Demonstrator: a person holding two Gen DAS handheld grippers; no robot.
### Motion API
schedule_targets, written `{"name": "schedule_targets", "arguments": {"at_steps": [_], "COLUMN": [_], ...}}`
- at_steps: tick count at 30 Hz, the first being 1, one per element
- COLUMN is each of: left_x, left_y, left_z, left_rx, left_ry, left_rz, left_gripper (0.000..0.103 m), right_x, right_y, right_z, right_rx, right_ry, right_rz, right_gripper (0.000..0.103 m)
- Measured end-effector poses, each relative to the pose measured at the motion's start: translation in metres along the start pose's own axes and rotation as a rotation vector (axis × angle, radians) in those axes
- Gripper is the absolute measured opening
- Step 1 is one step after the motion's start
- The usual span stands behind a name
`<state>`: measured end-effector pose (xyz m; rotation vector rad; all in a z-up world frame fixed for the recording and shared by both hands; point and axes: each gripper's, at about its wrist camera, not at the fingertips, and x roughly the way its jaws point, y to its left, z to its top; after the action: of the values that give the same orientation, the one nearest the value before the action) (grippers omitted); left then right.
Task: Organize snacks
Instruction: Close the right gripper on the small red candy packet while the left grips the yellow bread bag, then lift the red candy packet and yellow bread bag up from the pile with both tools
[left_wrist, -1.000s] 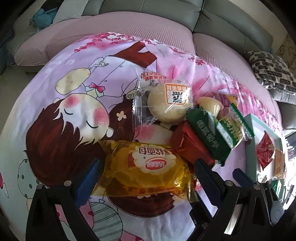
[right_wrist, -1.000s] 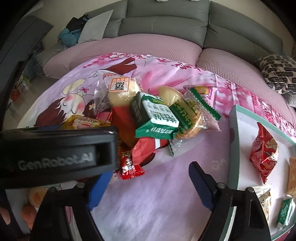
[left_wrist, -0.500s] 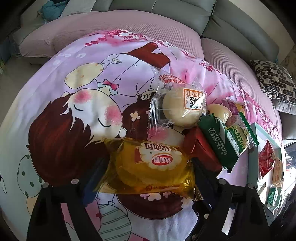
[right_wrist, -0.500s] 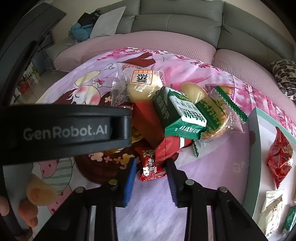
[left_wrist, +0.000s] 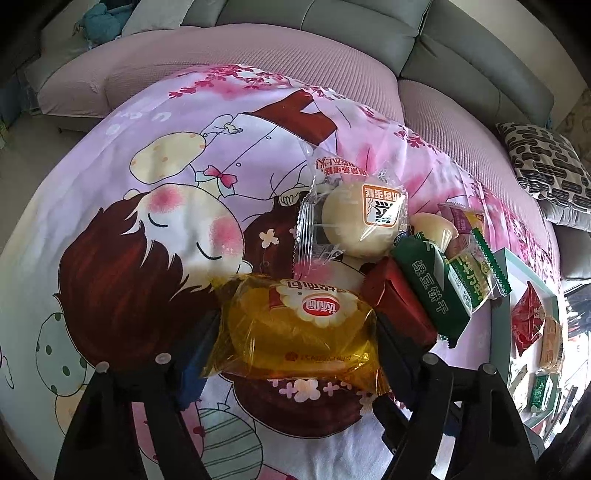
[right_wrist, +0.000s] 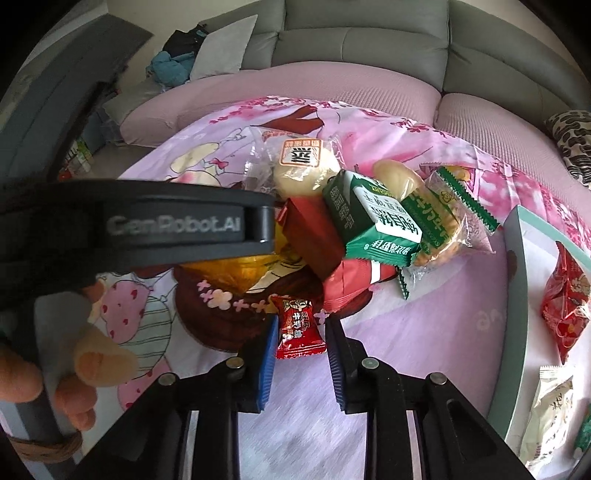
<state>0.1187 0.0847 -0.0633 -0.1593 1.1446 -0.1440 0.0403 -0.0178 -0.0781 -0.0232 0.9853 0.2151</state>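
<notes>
Left wrist view: left gripper (left_wrist: 295, 339) straddles the yellow bread packet (left_wrist: 295, 325), which lies at 6 o'clock on the cartoon-print cloth (left_wrist: 147, 192). The fingers (left_wrist: 195, 354) have just been closing in, one at each end of the packet; they look to meet the crinkled film, but a firm pinch cannot be confirmed. Judged light and soft: film slippery, bread inside squashable. Best hold is across the short ends, on the loaf's bulk rather than on loose film. Rest of the pile runs toward 3 o'clock: clear-wrapped round cake (left_wrist: 358, 221), dark red packet (left_wrist: 399, 306), green biscuit pack (left_wrist: 436, 288). Teal-rimmed tray (left_wrist: 517, 258) at far 3 o'clock, a few snacks already in it.

Right wrist view: right gripper (right_wrist: 301, 336) pinches the small red candy packet (right_wrist: 299, 328) at 6 o'clock; fingers (right_wrist: 267, 350) nearly together, having just closed on its sides. Tiny, near weightless, foil slick, so it may twist in the grip. The tray rim (right_wrist: 517, 280) lies at 3 o'clock. The other gripper's black body crosses at 9 o'clock, with a hand (right_wrist: 55, 384) on its handle below.
</notes>
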Motion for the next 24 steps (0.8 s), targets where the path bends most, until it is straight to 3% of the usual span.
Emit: {"name": "schedule_targets", "arguments": {"at_steps": [14,16,17,24], "left_x": [-0.009,-0.013,-0.016,-0.024], "left_y": [0.003,0.003,0.003,0.002], "left_z": [0.001,0.000,0.001,0.001], "left_rx": [-0.003,-0.005,-0.004,-0.002], "left_ry": [-0.023,-0.033,-0.041,-0.062], "left_rz": [0.017,0.019,0.021,0.032], "left_gripper": [0.077,0.077,0.077,0.077], "right_x": [-0.018,-0.020,-0.022,-0.025], "right_y": [-0.011,-0.011,-0.012,-0.016], "right_z": [-0.004,-0.004,-0.005,-0.006], "right_rx": [0.023,0.022,0.024,0.037], "right_ry": [-0.018,-0.022,-0.026,-0.025], "right_rz": [0.012,0.010,0.012,0.019], "right_gripper": [0.024,0.020,0.010,0.010]}}
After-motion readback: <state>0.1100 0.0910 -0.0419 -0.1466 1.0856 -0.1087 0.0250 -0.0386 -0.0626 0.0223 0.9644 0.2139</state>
